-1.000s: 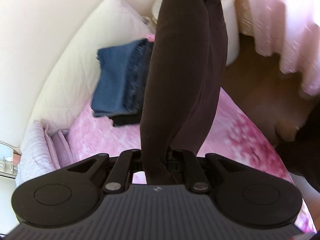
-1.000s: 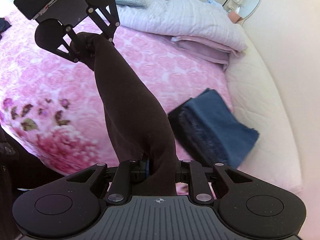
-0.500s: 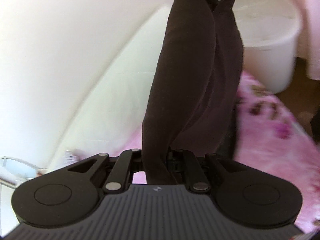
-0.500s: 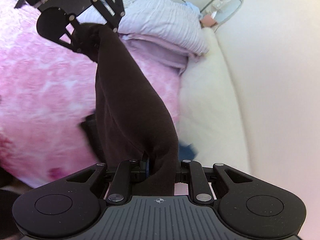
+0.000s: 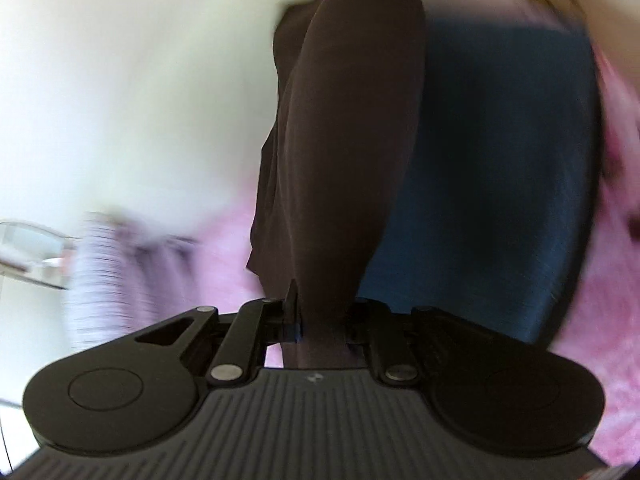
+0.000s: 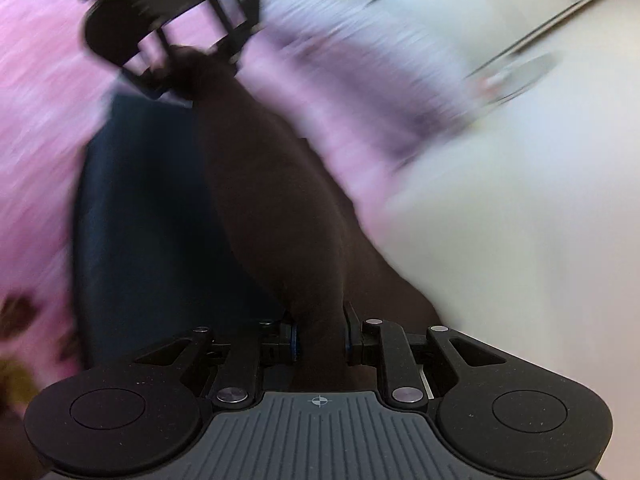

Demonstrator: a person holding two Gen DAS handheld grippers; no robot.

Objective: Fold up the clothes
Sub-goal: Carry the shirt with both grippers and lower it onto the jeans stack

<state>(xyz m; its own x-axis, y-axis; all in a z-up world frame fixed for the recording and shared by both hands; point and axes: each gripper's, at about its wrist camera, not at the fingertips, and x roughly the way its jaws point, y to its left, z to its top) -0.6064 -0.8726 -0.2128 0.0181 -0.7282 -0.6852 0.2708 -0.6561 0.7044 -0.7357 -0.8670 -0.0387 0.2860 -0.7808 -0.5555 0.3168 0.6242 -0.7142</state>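
We see the left gripper (image 5: 320,320) clamped on one end of the dark brown garment (image 5: 344,140), and the right gripper (image 6: 320,340) pinching the other end. The garment stretches between them, hanging over the folded blue clothing (image 5: 492,184) that lies on the pink floral bedspread (image 6: 44,112). Both views are blurred (edges smeared). A cream headboard (image 6: 520,208) sits beside the blue pile.
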